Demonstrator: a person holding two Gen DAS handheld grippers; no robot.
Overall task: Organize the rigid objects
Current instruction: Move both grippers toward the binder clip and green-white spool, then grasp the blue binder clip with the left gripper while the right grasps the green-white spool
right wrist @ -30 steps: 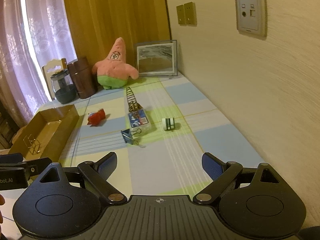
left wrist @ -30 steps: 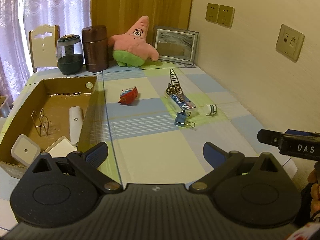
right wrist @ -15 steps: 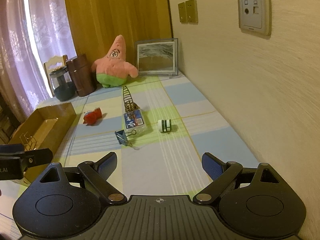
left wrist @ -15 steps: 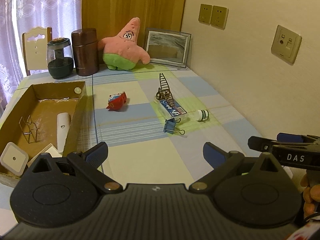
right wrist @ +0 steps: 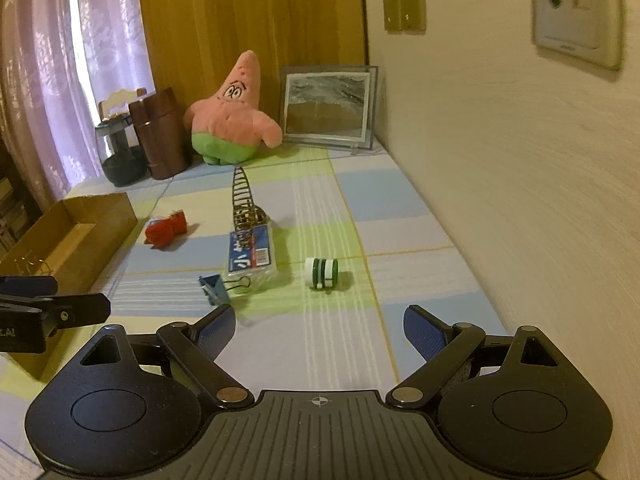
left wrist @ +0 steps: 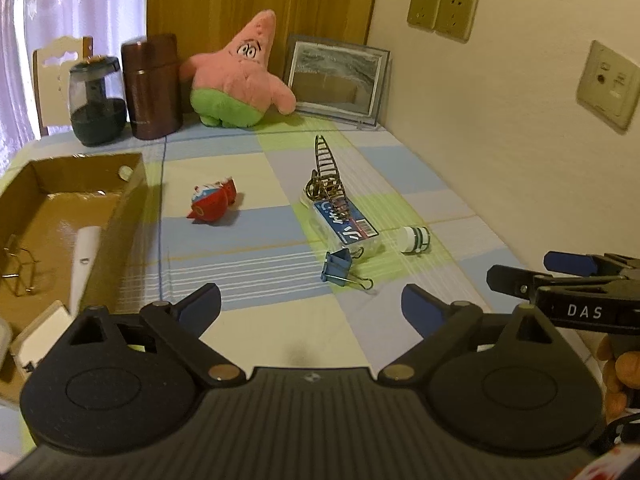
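Just ahead of both spread tongs [left wrist: 311, 306] [right wrist: 319, 328]: binder clip [left wrist: 338, 266].

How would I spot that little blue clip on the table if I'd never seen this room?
Start at the pink starfish plush by the curtain and follow the checked tablecloth toward the camera, past the clear box with a blue label. The blue binder clip lies beside its near end, the only item with wire handles.

- A binder clip [left wrist: 338, 266] is lying near, touching a clear box [left wrist: 344, 224].
- A small bottle [right wrist: 320, 273] is lying right of it.
- A cardboard box [left wrist: 72, 216] is sitting far left.
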